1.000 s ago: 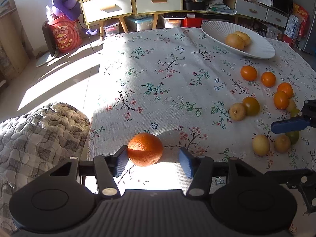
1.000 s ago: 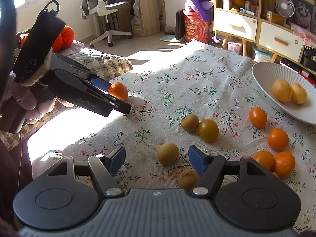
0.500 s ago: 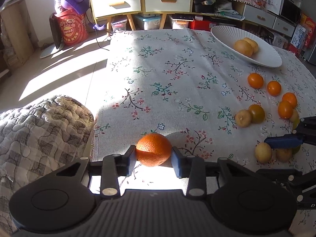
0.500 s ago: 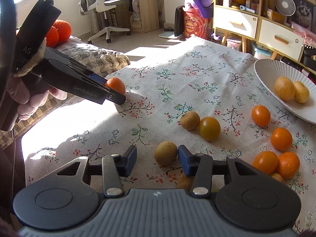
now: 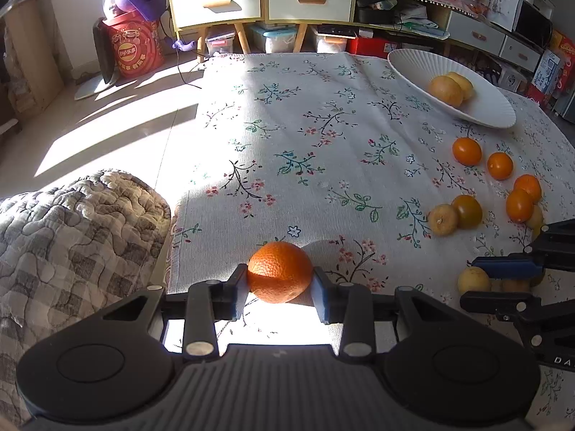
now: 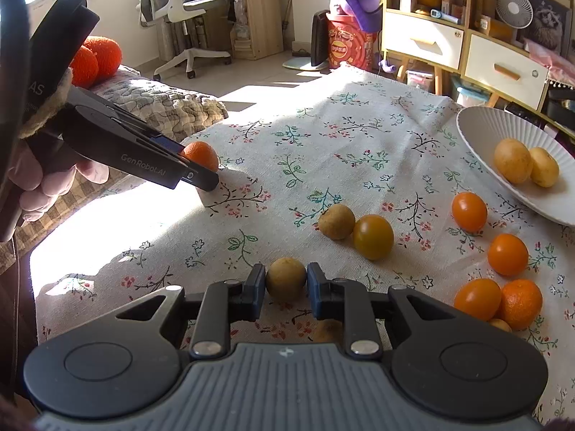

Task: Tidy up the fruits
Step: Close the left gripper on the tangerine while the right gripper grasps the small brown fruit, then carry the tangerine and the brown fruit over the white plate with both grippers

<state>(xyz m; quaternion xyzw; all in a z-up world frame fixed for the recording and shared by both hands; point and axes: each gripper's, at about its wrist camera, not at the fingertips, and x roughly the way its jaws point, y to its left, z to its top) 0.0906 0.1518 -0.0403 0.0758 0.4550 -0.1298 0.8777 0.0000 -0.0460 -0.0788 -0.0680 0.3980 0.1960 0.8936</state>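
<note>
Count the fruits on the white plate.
2. Both yellowish fruits sit touching on the white plate: a larger one and a smaller one beside it. Nothing else shows on it.

Left gripper (image 5: pixel 280 287): now clamped on the orange (image 5: pixel 279 272).
Right gripper (image 6: pixel 285 292): now clamped on the small tan fruit (image 6: pixel 286 278).

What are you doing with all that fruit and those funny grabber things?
A person is sorting fruit on a floral tablecloth with a hand-held gripper in each hand. The left gripper is shut on a bumpy round orange near the table edge. The right gripper is shut on a small brownish-yellow round fruit. Both fruits sit low at the cloth. A ribbed white plate already holds two yellowish fruits, and several orange ones lie loose nearby.
</note>
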